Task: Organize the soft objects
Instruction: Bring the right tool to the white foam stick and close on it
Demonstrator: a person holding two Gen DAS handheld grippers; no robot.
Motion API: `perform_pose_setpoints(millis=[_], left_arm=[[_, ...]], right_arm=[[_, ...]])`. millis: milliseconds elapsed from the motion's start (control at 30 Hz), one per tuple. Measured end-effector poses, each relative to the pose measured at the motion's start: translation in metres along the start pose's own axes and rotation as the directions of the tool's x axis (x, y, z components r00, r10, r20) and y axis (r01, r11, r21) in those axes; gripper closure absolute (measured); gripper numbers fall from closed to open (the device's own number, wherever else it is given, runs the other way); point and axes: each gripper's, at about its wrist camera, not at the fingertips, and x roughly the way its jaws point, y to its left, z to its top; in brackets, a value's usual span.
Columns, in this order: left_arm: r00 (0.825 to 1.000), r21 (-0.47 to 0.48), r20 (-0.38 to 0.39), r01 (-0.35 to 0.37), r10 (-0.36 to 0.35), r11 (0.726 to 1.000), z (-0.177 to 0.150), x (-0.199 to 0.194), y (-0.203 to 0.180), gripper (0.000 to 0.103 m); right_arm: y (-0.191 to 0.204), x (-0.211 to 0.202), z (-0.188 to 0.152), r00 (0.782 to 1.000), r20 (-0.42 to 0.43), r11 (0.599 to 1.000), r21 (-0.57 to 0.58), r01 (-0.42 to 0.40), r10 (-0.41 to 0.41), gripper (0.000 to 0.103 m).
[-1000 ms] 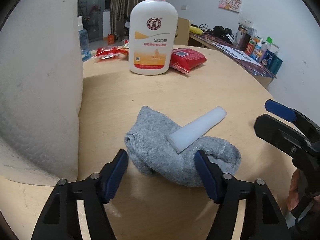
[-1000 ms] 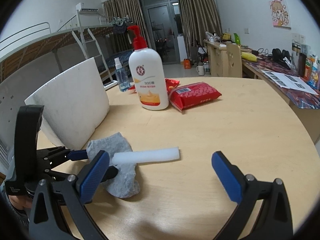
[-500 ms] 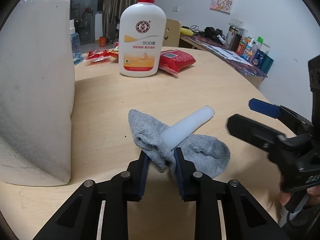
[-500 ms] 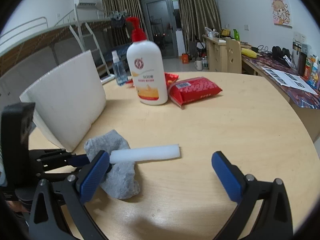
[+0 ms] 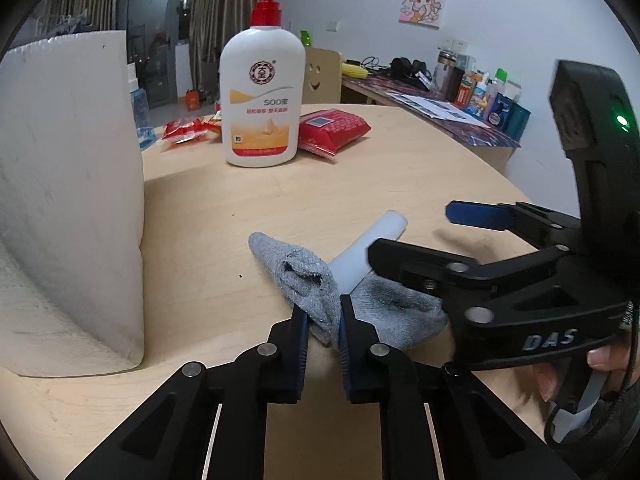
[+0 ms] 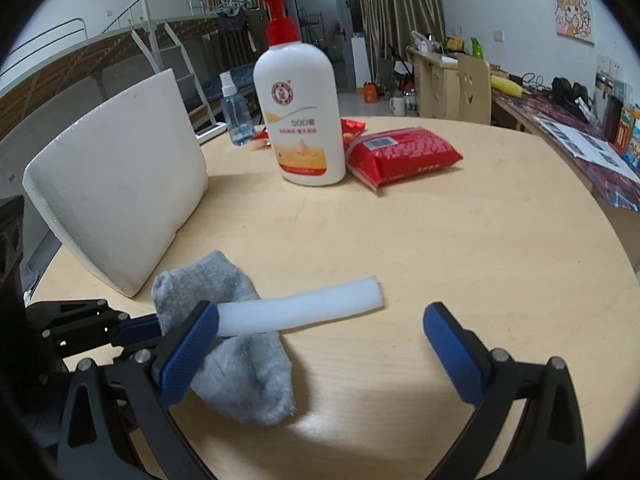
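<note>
Sock, grey and knitted [image 5: 316, 292], lies crumpled on the round pale-wood worktop [image 5: 248, 216], and its near fold is now pinched between the blue pads of the left hand-held gripper [image 5: 323, 322]; a second ago those jaws stood wide apart on either side of it. Just beyond the pinch, the white foam stick [image 5: 368, 248] rests across the sock, its far end pointing away over bare wood. To the right of the sock, the right hand-held gripper [image 6: 320, 344] has moved in closer, jaws wide and holding nothing, one pad in front of the stick's near end. Left of the sock stands a white foam block [image 5: 68, 200]. Far behind the sock are the white lotion pump bottle [image 5: 262, 100] and red packet [image 5: 332, 130]. With the sock secured, the stick looks ready to be taken off it.
</note>
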Motion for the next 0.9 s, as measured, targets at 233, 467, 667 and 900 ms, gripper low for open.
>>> perform_pose_setpoints(millis=[233, 467, 667, 900], left_arm=[[0.999, 0.035, 0.019, 0.041, -0.042, 0.999, -0.006, -0.012, -0.008, 0.09], [0.995, 0.077, 0.039, 0.093, -0.096, 0.993, -0.014, -0.026, -0.017, 0.09], [0.996, 0.071, 0.045, 0.07, -0.074, 0.995, -0.019, -0.031, -0.01, 0.091], [0.996, 0.035, 0.019, 0.088, -0.088, 0.996, -0.02, -0.025, 0.0, 0.091]], right_arm=[[0.007, 0.0, -0.002, 1.0, -0.016, 1.0, 0.019, -0.007, 0.007, 0.0], [0.009, 0.001, -0.006, 0.999, -0.034, 0.998, 0.06, 0.001, 0.001, 0.0], [0.004, 0.009, -0.004, 0.998, -0.056, 0.993, 0.117, 0.007, 0.0, 0.0], [0.004, 0.016, -0.005, 0.995, -0.093, 0.99, 0.134, 0.034, -0.021, 0.0]])
